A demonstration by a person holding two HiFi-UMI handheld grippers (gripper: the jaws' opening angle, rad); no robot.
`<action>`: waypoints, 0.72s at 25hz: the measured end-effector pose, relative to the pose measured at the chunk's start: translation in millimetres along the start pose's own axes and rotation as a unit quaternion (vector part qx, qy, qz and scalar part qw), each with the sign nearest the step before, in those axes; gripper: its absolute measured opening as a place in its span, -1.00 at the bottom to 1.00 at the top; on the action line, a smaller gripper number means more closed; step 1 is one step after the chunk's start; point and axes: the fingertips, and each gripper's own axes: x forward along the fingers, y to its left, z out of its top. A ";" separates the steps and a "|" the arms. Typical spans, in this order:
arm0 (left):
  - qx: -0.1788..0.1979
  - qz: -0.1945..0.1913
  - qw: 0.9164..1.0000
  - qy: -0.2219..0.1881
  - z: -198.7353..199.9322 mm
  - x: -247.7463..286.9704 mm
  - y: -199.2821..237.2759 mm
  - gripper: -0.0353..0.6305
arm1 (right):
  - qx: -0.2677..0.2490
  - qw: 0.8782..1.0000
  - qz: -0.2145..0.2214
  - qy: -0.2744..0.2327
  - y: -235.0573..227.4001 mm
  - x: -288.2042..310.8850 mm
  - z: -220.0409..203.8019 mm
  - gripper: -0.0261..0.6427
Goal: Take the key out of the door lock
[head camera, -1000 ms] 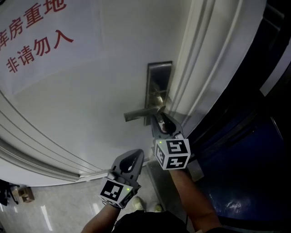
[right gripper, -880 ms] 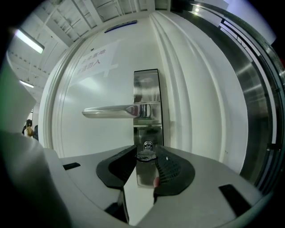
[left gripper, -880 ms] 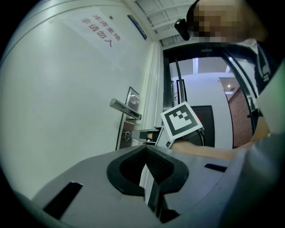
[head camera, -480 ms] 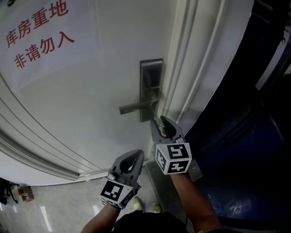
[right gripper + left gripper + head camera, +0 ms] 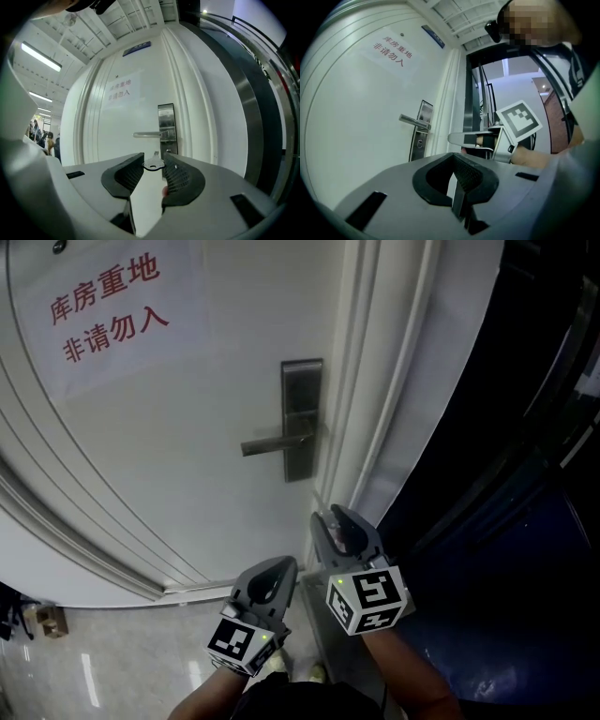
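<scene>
A small silver key (image 5: 153, 164) sits pinched flat between the tips of my right gripper (image 5: 154, 161), its blade pointing at the door. The steel lock plate (image 5: 167, 127) with its lever handle (image 5: 147, 135) stands some way ahead of the key, apart from it. In the head view the right gripper (image 5: 331, 521) hangs below the lock plate (image 5: 302, 418) and lever (image 5: 275, 443), close to the door's edge. My left gripper (image 5: 277, 570) is lower and to the left, shut on nothing. The left gripper view shows the plate (image 5: 420, 131) and the right gripper (image 5: 469, 139).
The white door (image 5: 178, 456) carries a paper notice with red characters (image 5: 108, 306). The door frame (image 5: 394, 371) runs along its right, with a dark opening (image 5: 525, 521) beyond it. Pale floor tiles (image 5: 103, 671) show at the lower left. People stand far off at the left (image 5: 49, 143).
The right gripper has drawn back and down from the lock plate, where its tips were a second ago. The left gripper has hardly moved.
</scene>
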 end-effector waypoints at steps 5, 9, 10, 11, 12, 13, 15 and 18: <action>0.004 0.017 1.000 -0.004 -1.6 -19.2 -34.6 -0.88 | 0.004 0.999 0.034 -0.005 12.6 -50.9 -0.6 -0.51; 0.007 0.033 0.999 -0.004 -5.4 -36.7 -59.4 -0.88 | 0.010 0.998 0.055 -0.006 18.2 -90.4 -5.1 -0.51; 0.007 0.037 0.999 -0.002 -5.9 -40.7 -63.5 -0.88 | 0.012 0.998 0.058 -0.006 19.2 -98.6 -5.7 -0.51; 0.007 0.041 0.999 0.000 -6.4 -44.6 -66.9 -0.88 | 0.014 0.998 0.061 -0.006 20.5 -106.0 -6.4 -0.51; 0.008 0.044 0.999 0.004 -7.0 -48.5 -69.8 -0.88 | 0.015 0.998 0.063 -0.004 22.3 -112.8 -7.6 -0.51; 0.009 0.046 0.999 0.005 -6.7 -51.7 -72.9 -0.88 | 0.015 0.998 0.066 -0.003 24.3 -118.8 -9.1 -0.51; 0.011 0.043 0.999 -0.003 -2.4 -56.0 -80.6 -0.88 | 0.014 0.997 0.070 -0.002 28.0 -128.5 -11.7 -0.51; 0.016 0.040 0.999 -0.012 3.2 -61.3 -87.3 -0.88 | 0.013 0.997 0.075 -0.003 33.0 -138.5 -12.4 -0.51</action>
